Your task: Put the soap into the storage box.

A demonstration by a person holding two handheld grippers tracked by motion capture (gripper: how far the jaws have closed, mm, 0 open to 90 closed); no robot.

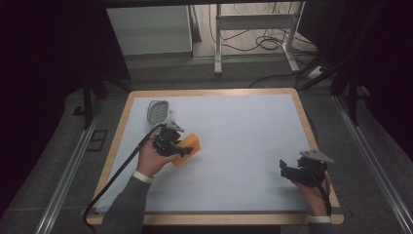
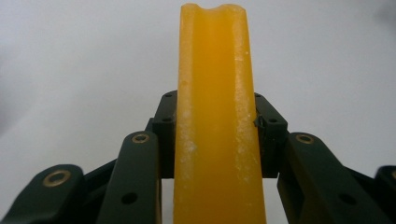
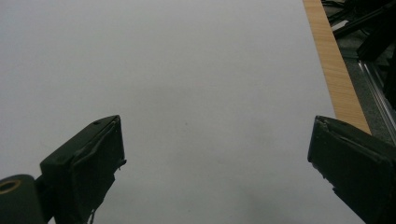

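My left gripper (image 1: 184,147) is shut on a flat orange-yellow block (image 1: 188,148) at the left middle of the white table top (image 1: 243,141). In the left gripper view the orange-yellow block (image 2: 215,121) stands edge-on between the two black jaws, which press on its sides. A hand with a grey sleeve holds that gripper. My right gripper (image 1: 284,168) rests near the table's right front corner. In the right gripper view my right gripper (image 3: 217,163) has its jaws far apart, with nothing but bare white surface between them.
A small white ribbed object (image 1: 158,111) lies at the back left of the table, just behind the left hand. The table's wooden rim (image 1: 307,122) runs along the right side. Metal rails (image 1: 375,165) flank the table, with desk legs and cables on the floor beyond.
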